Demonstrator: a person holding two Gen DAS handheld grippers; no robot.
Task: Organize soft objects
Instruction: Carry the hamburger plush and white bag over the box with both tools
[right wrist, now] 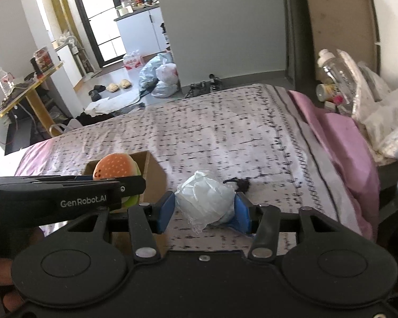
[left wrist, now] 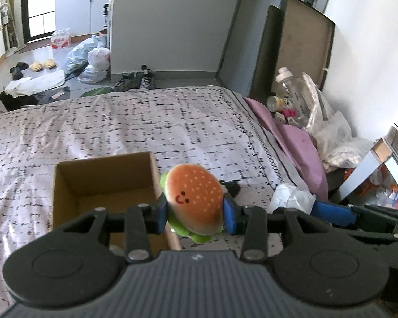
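On patterned bedspread, cardboard box

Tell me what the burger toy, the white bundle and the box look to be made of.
Burger toy: plush fabric, matte, with a stitched face. White bundle: thin crinkled plastic, probably a bag, faintly translucent. Box: plain brown cardboard, matte, open-topped.
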